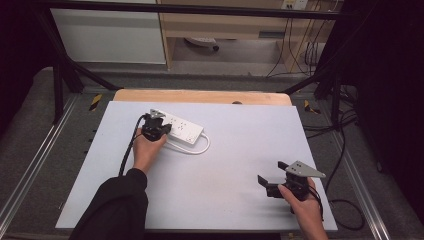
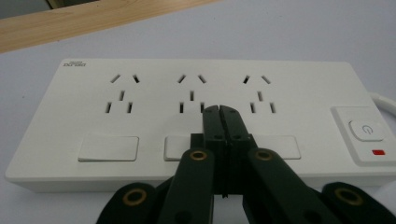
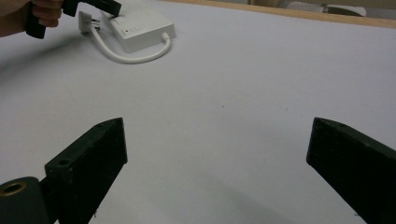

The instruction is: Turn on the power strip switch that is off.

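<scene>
Two grippers out, one power strip [image 1: 181, 127] in play near the far edge of the white mat [image 1: 235, 165].

Left gripper [image 2: 219, 108] has its jaws pressed together with nothing between them, tips poised over the strip's middle sockets, the power button [image 2: 367, 130] off to the side. Right gripper [image 3: 217, 154] waits well apart from the strip, jaws spread wide over bare mat. Risk from here: a hard poke could skid the light strip along on its looped cord [image 1: 196, 148], or a drifting tip could catch a socket slot.
</scene>
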A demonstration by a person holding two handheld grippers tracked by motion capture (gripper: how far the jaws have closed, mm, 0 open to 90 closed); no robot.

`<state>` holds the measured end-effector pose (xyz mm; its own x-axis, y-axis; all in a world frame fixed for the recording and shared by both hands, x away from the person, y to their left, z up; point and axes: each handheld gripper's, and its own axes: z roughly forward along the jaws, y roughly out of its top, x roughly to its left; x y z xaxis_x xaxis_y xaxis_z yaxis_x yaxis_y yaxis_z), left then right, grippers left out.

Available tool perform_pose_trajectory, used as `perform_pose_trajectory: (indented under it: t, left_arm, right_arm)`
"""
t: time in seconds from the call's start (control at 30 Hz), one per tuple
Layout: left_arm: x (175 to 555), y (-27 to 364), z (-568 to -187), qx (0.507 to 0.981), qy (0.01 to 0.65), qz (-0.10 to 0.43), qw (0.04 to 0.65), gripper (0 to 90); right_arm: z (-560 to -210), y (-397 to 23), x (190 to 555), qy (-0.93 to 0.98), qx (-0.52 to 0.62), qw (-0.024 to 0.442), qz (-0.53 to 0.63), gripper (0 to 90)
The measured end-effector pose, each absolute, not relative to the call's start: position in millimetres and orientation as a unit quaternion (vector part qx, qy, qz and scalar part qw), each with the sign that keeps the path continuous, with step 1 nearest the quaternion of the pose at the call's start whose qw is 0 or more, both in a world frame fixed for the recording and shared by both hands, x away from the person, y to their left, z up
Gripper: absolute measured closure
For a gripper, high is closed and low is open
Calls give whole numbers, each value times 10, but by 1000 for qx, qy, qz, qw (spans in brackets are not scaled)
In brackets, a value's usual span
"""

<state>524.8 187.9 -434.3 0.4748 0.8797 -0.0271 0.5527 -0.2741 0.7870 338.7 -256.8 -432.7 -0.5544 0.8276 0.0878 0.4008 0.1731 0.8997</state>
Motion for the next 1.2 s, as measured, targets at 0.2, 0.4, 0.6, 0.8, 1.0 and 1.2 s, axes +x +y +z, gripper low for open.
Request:
perform_pose_trajectory:
  t: [0.2, 0.4, 0.6, 0.8, 1.0, 1.2]
  left_arm:
    - [5231, 1894, -4318, 763, 466, 219, 391, 900]
    - [5217, 1911, -4272, 757, 466, 224, 400, 900]
    - [5213, 1918, -4274, 756, 465, 224, 402, 900]
    - [5183, 1932, -4244, 752, 464, 224, 410, 864]
    - [5161, 1951, -4191, 743, 468, 228, 421, 696]
    - [5133, 1978, -4130, 732, 476, 215, 438, 472]
  right_arm:
    - [-4326, -2573, 3385, 734, 418, 219, 488, 56]
    - [-4326, -2564, 3384, 735, 417, 219, 488, 55]
    - [-4326, -2560, 3384, 735, 417, 219, 488, 55]
    - [-4326, -2559, 3385, 735, 417, 219, 489, 55]
    - [-4325, -2547, 3385, 735, 417, 218, 488, 55]
    - [-4327, -2552, 3387, 735, 417, 219, 488, 55]
